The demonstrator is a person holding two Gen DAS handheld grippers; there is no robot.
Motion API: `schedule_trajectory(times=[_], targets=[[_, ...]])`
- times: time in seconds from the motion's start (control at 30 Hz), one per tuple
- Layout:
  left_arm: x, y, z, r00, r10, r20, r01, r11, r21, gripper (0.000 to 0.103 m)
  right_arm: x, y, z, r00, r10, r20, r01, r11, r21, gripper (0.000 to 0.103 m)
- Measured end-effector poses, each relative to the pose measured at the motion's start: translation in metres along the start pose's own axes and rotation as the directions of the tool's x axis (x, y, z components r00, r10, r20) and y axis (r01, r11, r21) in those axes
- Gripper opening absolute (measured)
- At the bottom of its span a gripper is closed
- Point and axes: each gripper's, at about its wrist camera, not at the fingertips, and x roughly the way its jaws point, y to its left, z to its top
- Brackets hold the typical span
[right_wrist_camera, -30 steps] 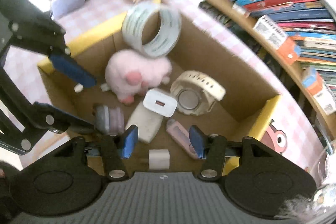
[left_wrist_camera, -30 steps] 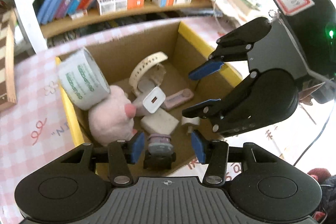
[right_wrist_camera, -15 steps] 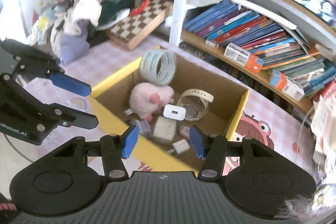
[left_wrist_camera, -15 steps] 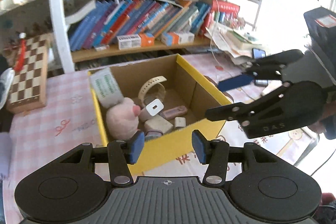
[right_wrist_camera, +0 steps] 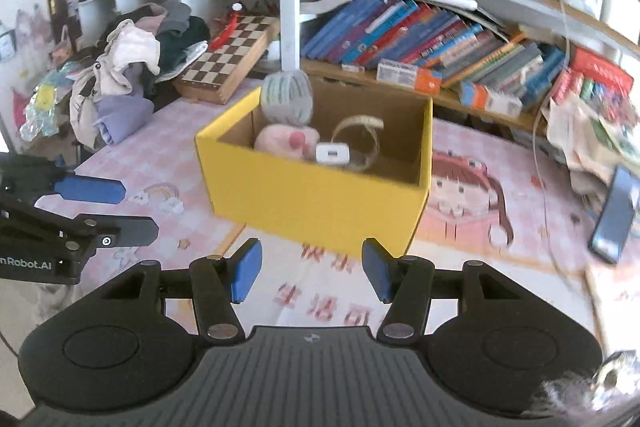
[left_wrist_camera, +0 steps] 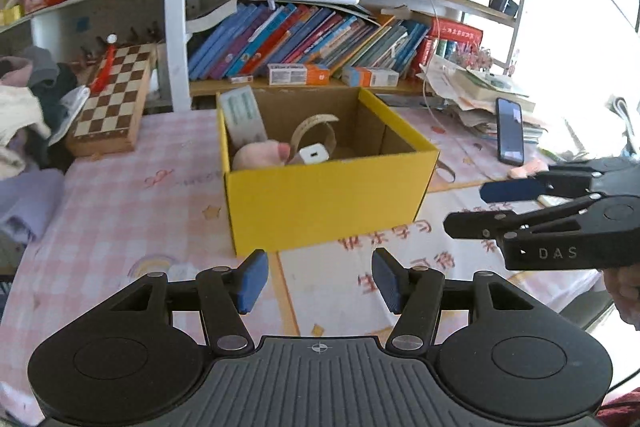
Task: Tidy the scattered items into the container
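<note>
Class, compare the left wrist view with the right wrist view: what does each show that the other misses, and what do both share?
Only the left wrist view: its own left gripper, jaws opening with nothing between them.
Only the right wrist view: a cartoon girl print on the tablecloth and a clothes pile.
Both: the yellow box holding a pink plush, white charger, tape roll, plus the chessboard.

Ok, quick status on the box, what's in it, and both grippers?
yellow box: open-topped, upright on the table
tape roll: leaning against the box wall
pink plush: inside the box
white charger: inside the box
left gripper: jaws opening, nothing between them
right gripper: open, empty
</note>
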Motion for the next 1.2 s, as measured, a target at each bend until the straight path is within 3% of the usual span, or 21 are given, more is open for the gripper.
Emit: schedule_trajectory(times=[0.17, 0.47, 0.63, 0.8, 1.0, 1.2], targets=[[-0.008, -0.01, -0.02, 1.0, 0.02, -0.003, -0.02, 1.0, 0.007, 0.059, -0.009, 0.011, -0.025, 1.0, -0.026, -0.007, 0.026, 0.999, 0.047, 0.054], [-0.014, -0.023, -0.05, 0.996, 0.083, -0.014, -0.082, 0.996, 0.046, 0.068, -0.013, 0.033, -0.063, 0.996, -0.07, -0.062, 0.07, 0.998, 0.003, 0.056], [-0.013, -0.028, -0.065, 0.993, 0.105, -0.046, -0.103, 0.993, 0.054, 0.076, -0.014, 0.04, -0.075, 0.994, -0.072, -0.084, 0.073, 0.997, 0.013, 0.066], [-0.015, -0.029, -0.07, 0.991, 0.124, -0.058, -0.12, 0.99, 0.068, 0.087, -0.016, 0.042, -0.08, 0.993, -0.085, -0.087, 0.087, 0.996, 0.025, 0.083], [-0.015, -0.026, -0.073, 0.99, 0.124, -0.064, -0.12, 0.991, 0.059, 0.094, -0.015, 0.038, -0.083, 0.99, -0.093, -0.105, 0.1, 0.993, 0.057, 0.091], [-0.014, -0.027, -0.074, 0.991, 0.115, -0.067, -0.111, 0.992, 0.061, 0.096, -0.016, 0.039, -0.084, 0.988, -0.104, -0.116, 0.11, 0.992, 0.053, 0.093]])
